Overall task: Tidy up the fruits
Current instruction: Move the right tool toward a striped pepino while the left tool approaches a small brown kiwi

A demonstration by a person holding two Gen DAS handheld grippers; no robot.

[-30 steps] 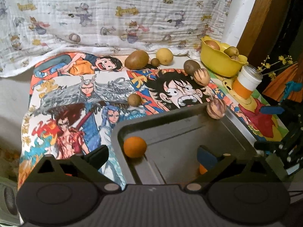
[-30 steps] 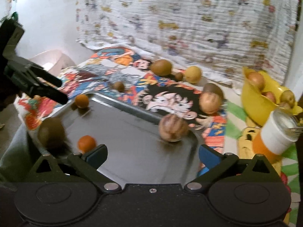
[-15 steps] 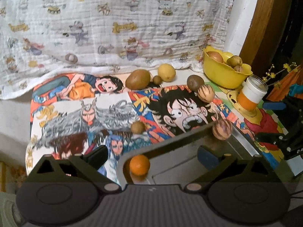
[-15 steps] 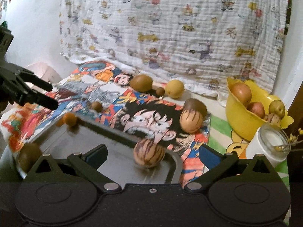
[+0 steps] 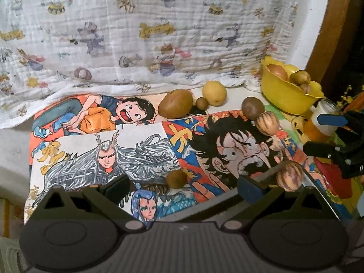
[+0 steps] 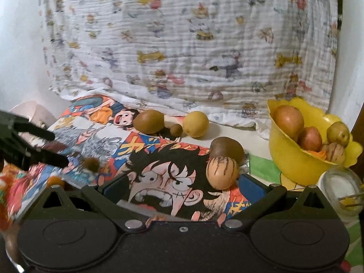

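Note:
My left gripper (image 5: 182, 188) is open and holds nothing, above the near edge of a dark grey tray (image 5: 259, 179). A striped fruit (image 5: 289, 175) lies at the tray's far corner. A small brown fruit (image 5: 177, 178) sits on the cartoon cloth (image 5: 141, 141) just ahead. My right gripper (image 6: 184, 188) is also open and holds nothing. A striped fruit (image 6: 222, 171) and a kiwi (image 6: 226, 150) lie ahead of it. An orange (image 6: 55, 180) shows at the left, partly hidden. A yellow bowl (image 6: 302, 166) holds several fruits.
A large kiwi (image 5: 175, 103), a tiny brown fruit (image 5: 202, 103) and a lemon (image 5: 214, 92) line the back of the cloth. A glass jar (image 6: 339, 193) stands beside the bowl. A printed white blanket (image 5: 159, 34) hangs behind. The left gripper (image 6: 29, 145) shows at the left of the right wrist view.
Both grippers have drawn back and tilted upward. The tray has slid to the bottom of both views, and its oranges have dropped out of the left wrist view.

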